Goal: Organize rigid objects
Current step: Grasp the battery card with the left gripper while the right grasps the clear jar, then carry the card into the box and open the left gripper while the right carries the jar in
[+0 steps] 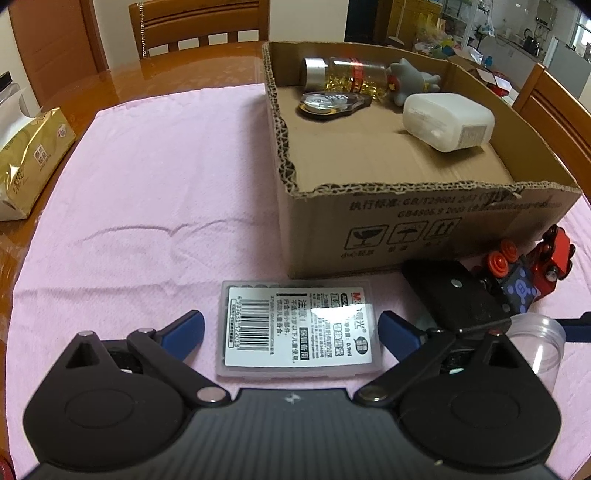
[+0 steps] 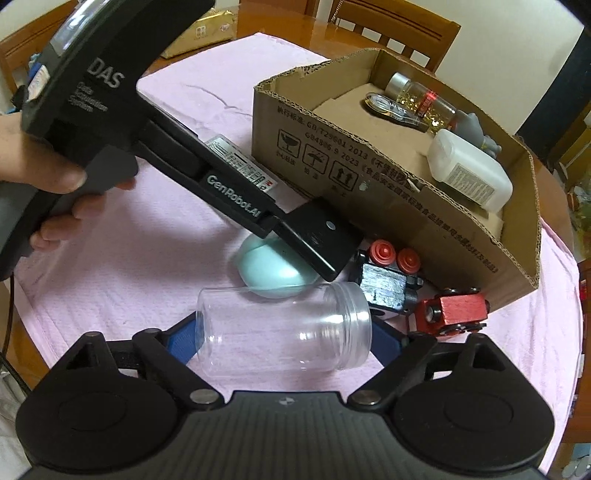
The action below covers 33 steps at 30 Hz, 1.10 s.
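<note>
I'm looking across a glossy round wooden table spread with a pink cloth. Wooden slat-back chairs stand along its far side against a pale wall. Beyond, to the right, a bright cluttered room opens with shelving.

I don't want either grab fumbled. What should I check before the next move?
1. Flat plastic case lies between the left gripper fingers: ok.
2. Left pads touch the case: not ok, gaps on both sides.
3. Clear jar lies on its side between the right gripper fingers: ok.
4. Right pads press the jar: cannot tell.
5. Cardboard box has bare floor: ok.
6. Toy train clear of the jar: cannot tell.
</note>
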Each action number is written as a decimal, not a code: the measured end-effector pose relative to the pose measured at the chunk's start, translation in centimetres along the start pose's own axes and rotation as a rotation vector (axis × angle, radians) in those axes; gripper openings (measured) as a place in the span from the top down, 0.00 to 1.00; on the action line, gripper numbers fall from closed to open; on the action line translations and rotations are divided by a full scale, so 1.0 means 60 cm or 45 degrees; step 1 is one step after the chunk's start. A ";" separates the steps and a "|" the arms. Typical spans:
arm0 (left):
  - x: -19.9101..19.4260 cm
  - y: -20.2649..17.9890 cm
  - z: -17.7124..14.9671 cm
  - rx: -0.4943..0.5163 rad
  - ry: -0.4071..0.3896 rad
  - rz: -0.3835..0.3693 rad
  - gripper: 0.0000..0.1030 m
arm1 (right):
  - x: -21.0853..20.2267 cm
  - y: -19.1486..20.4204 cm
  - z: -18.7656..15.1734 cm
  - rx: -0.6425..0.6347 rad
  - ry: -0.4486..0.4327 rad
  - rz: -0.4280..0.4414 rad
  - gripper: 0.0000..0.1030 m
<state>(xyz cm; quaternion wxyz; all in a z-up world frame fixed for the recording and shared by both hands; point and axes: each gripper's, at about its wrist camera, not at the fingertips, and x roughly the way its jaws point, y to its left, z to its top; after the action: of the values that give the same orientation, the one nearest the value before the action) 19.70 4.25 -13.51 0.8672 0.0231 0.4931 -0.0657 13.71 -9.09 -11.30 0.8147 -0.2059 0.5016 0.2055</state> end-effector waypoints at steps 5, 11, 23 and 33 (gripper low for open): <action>-0.002 -0.003 0.004 0.028 0.009 -0.017 0.11 | 0.000 -0.002 -0.001 0.005 -0.004 0.008 0.09; -0.006 0.009 0.010 0.024 0.037 -0.077 0.13 | -0.006 -0.009 0.001 0.029 -0.021 0.025 0.09; -0.049 0.020 0.019 0.139 0.082 -0.136 0.13 | -0.028 -0.028 0.000 0.055 -0.023 0.043 0.09; -0.143 0.000 0.061 0.302 0.016 -0.226 0.13 | -0.081 -0.056 0.005 0.038 -0.042 0.067 0.09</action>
<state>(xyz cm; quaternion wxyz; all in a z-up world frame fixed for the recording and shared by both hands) 18.51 4.63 -4.28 0.8461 0.0821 0.4873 -0.1997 13.72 -12.33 -6.39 0.8202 -0.1768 0.4964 0.2228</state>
